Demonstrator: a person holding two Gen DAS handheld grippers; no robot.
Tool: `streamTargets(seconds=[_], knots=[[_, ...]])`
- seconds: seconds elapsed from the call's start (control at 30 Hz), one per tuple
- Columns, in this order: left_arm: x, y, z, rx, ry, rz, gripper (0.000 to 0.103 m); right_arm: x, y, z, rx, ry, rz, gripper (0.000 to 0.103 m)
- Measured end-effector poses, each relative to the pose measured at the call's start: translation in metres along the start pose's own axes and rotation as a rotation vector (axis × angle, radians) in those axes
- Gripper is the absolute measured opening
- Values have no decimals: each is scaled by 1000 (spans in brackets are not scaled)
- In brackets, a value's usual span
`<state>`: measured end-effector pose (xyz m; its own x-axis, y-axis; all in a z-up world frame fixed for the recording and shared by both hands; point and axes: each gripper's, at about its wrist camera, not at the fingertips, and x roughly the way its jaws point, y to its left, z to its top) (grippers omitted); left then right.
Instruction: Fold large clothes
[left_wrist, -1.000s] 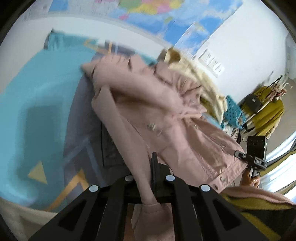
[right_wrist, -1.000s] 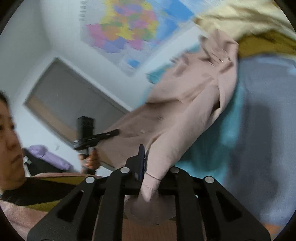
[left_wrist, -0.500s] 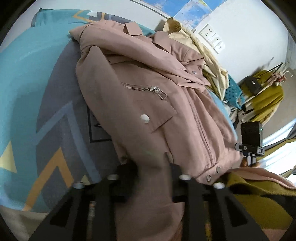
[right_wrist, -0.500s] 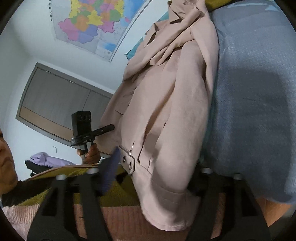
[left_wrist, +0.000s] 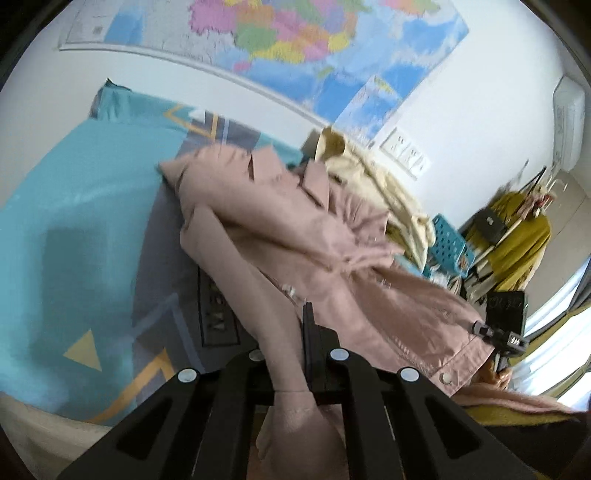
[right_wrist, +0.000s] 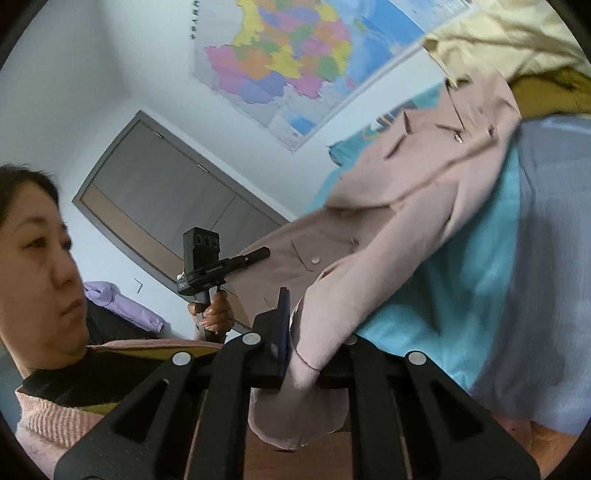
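Two cuffs are pinched at once, one in each of our grippers. Through the left wrist camera, our left gripper (left_wrist: 288, 354) has its fingers pressed onto the end of a sleeve of the pink jacket (left_wrist: 314, 251), the cuff hanging out below at six o'clock. The jacket's body lies stretched away toward twelve and three o'clock over the teal and grey bedspread (left_wrist: 74, 221), its collar next to a cream garment (left_wrist: 388, 184) at one o'clock. The wall map (left_wrist: 295, 44) fills the top. At four o'clock we see our other handle near the hem.

We judge the risk here to be slip: the sleeve is thick and only its end is clamped, so a sharp pull could drag it free, or haul the whole jacket crooked across the bed.

Through the right wrist camera, our right gripper (right_wrist: 299, 354) squeezes the other sleeve's ribbed cuff between its fingers, the sleeve rising toward one o'clock to the jacket (right_wrist: 424, 177). A grey cloth (right_wrist: 546, 258) lies at three o'clock. If our two hands lift unevenly, the sleeves will cross badly.

Half a second ago both views showed the jacket lying flatter and closer under the cameras, with zip and snap plainly in sight; now both cameras tilt upward, the map returns, and the sleeves are pulled taut.
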<state>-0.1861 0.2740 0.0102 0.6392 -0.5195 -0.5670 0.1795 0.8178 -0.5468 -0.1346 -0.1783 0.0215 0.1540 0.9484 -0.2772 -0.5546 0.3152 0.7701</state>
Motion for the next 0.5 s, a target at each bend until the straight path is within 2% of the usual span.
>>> streamTargets(seconds=[0.2,0.5], knots=[[-9,12,32,-50,-46,-23,3,-12,-8,28,4,-92,11,10],[5,5,103,6,-49,8,4,-1,-14,99,-1,-143,-20,10]])
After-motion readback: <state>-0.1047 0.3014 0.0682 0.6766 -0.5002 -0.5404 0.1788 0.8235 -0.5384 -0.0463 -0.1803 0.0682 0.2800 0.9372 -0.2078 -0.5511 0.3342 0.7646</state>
